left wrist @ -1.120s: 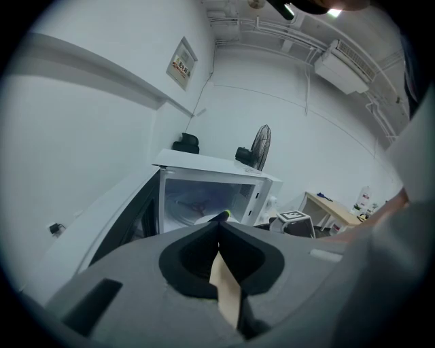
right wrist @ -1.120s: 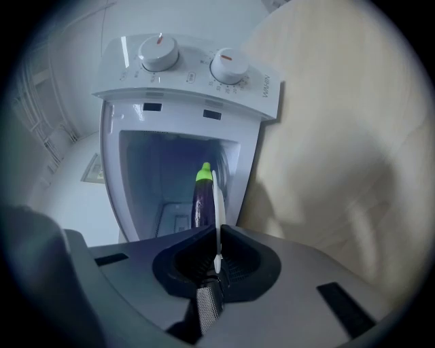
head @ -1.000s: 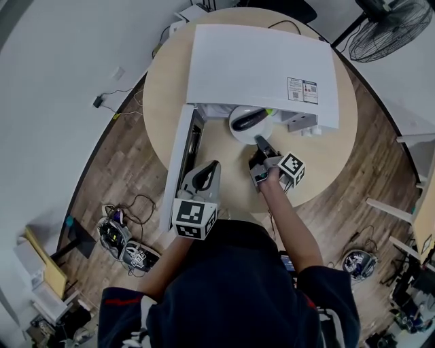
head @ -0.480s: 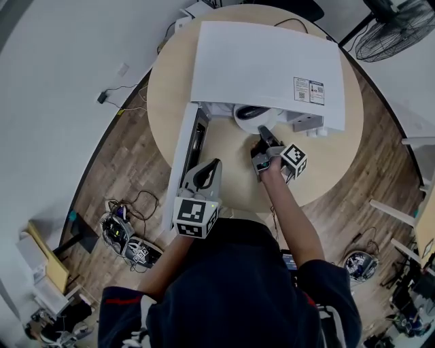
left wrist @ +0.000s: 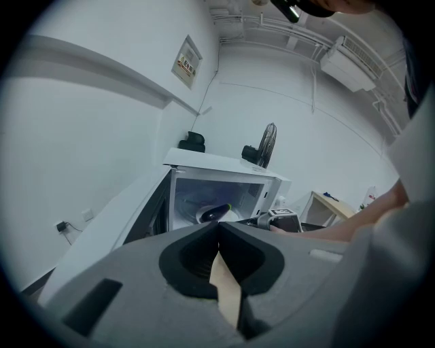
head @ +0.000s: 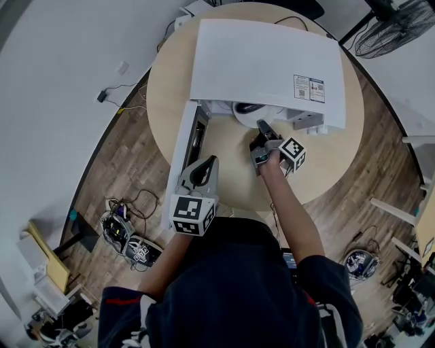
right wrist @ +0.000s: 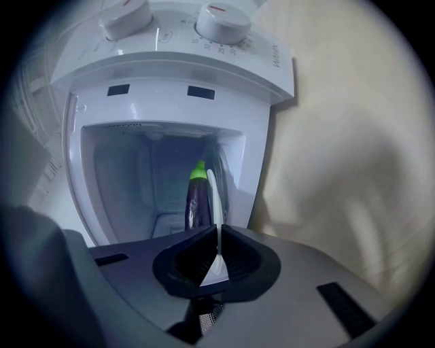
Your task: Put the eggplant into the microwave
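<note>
A dark purple eggplant [right wrist: 198, 200] with a green stem lies on a white plate [right wrist: 212, 197] inside the open white microwave [head: 265, 64]. My right gripper [head: 262, 128] is at the microwave's mouth, shut on the plate's near rim. In the right gripper view the rim runs straight between the closed jaws [right wrist: 219, 234]. The head view shows only a sliver of the plate [head: 248, 110] under the microwave's top. My left gripper [head: 207, 163] hangs shut and empty near the open door [head: 182, 160]. The left gripper view looks past its jaws [left wrist: 217, 228] at the eggplant [left wrist: 216, 212] in the cavity.
The microwave stands on a round wooden table [head: 224, 170], its door swung out to the left. Two control knobs [right wrist: 221, 20] sit on its panel. A floor fan [head: 391, 27] stands at the far right, and cables and gear [head: 126, 234] lie on the floor at the left.
My right gripper has pushed the plate with the eggplant deeper into the microwave; less of the plate shows outside. The left gripper has stayed put.
</note>
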A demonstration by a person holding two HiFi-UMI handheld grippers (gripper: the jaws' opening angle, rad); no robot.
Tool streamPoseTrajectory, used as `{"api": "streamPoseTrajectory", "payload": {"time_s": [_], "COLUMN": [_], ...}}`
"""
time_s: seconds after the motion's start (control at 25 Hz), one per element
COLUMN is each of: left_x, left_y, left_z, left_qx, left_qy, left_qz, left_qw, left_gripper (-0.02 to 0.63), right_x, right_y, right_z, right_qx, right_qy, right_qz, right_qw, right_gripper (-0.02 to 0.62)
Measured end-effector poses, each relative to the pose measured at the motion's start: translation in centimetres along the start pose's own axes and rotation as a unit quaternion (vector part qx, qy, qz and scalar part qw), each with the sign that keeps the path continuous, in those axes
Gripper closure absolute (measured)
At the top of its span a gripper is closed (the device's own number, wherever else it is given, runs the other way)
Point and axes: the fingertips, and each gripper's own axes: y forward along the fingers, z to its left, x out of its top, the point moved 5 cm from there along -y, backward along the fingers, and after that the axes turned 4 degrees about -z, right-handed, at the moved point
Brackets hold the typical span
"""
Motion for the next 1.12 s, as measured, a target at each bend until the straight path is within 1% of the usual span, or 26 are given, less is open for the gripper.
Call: {"api": "streamPoseTrajectory", "payload": {"time_s": [0.44, 0.64, 0.68, 0.72, 0.8, 1.0, 1.12], "left_x": [-0.3, -0.5, -0.5, -0.5, -0.5, -0.5, -0.5], "left_y": [0.0, 0.1, 0.1, 0.1, 0.1, 0.1, 0.3], "left_z": [-0.3, -0.3, -0.4, -0.4, -0.4, -0.7, -1.0], "left_qx": [-0.003, -0.006, -0.006, -0.007, -0.008, -0.016, -0.023], "left_qy": [0.001, -0.001, -0.001, -0.001, -0.001, -0.001, -0.003], "left_qz": [0.005, 0.006, 0.006, 0.006, 0.006, 0.006, 0.004], "left_qw": [1.0000, 1.0000, 1.0000, 1.0000, 0.9999, 0.9998, 0.9997], "left_gripper": [0.589, 0.589, 0.589, 0.589, 0.589, 0.589, 0.589], "right_x": [0.2, 0.2, 0.2, 0.1, 0.0, -0.3, 0.0], "right_y": [0.8, 1.0, 1.0, 1.0, 1.0, 0.2, -0.5], "right_z": [0.0, 0.4, 0.5, 0.6, 0.7, 1.0, 0.8], "right_qx": [-0.002, 0.007, 0.008, 0.009, 0.010, 0.011, 0.007], "right_qy": [0.005, -0.016, -0.020, -0.026, -0.039, -0.082, -0.096], "right_qz": [0.002, 0.016, 0.020, 0.024, 0.031, 0.050, 0.052], "right_qw": [1.000, 1.000, 1.000, 0.999, 0.999, 0.995, 0.994], "right_gripper": [0.574, 0.571, 0.556, 0.521, 0.478, 0.463, 0.463]}}
